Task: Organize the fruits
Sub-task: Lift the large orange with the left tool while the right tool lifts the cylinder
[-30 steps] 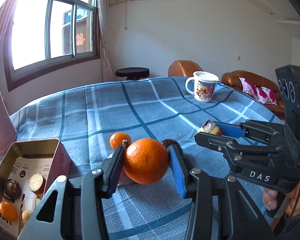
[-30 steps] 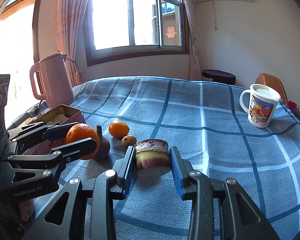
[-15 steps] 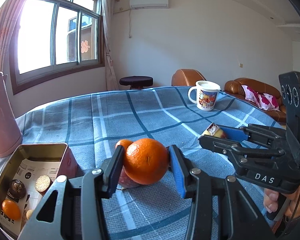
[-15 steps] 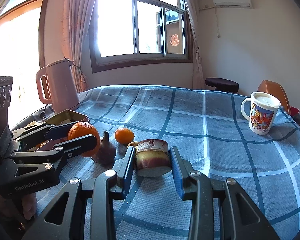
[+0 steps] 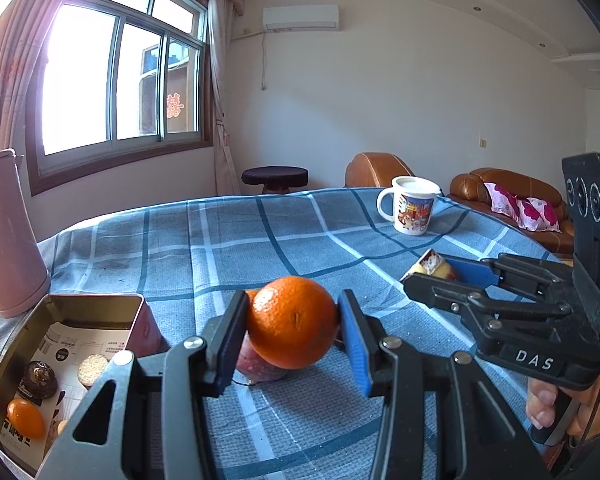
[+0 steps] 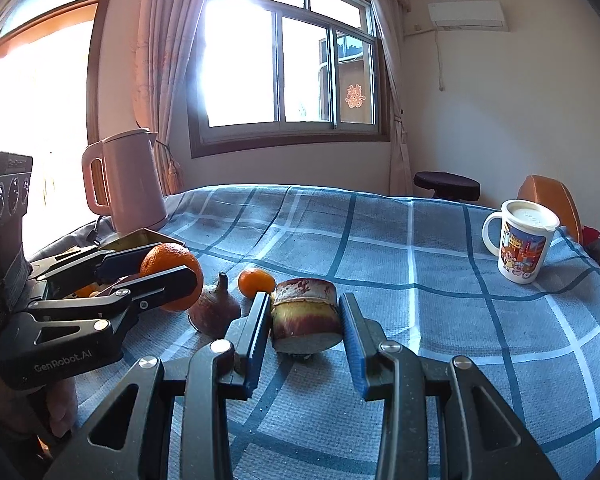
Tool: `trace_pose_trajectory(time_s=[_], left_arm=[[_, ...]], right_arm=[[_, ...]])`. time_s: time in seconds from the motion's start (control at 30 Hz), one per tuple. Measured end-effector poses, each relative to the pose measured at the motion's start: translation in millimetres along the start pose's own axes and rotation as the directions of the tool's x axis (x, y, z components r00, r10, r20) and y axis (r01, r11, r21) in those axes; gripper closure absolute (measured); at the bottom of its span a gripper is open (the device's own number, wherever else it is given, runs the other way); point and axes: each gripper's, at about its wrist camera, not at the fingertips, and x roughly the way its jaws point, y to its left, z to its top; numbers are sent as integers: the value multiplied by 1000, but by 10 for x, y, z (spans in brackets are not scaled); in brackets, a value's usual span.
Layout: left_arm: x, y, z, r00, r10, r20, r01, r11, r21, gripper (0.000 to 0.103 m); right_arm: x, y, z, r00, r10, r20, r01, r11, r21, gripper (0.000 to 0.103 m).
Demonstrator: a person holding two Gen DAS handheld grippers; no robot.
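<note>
Left wrist: left gripper (image 5: pixel 292 322) jaws stayed clamped on orange (image 5: pixel 291 322), lifted higher above tabletop (image 5: pixel 284 236); tin (image 5: pixel 80 320) lower left | Right wrist: right gripper (image 6: pixel 305 320) jaws clamped fruit chunk (image 6: pixel 305 314), also raised; both ready for tin.

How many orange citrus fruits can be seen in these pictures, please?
3. A large round orange is held in the left gripper; a small mandarin lies on the blue checked tablecloth; another small orange fruit sits in the metal tin. Others may be hidden.
</note>
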Motion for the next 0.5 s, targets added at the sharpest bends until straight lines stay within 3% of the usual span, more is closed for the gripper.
trace_pose_trajectory(time_s=[0.5], left_arm=[[-111,8,-16,998,20,53,-20,1000,6,56]], right_arm=[[-77,29,-11,999,-5,45,6,1000,-18,66]])
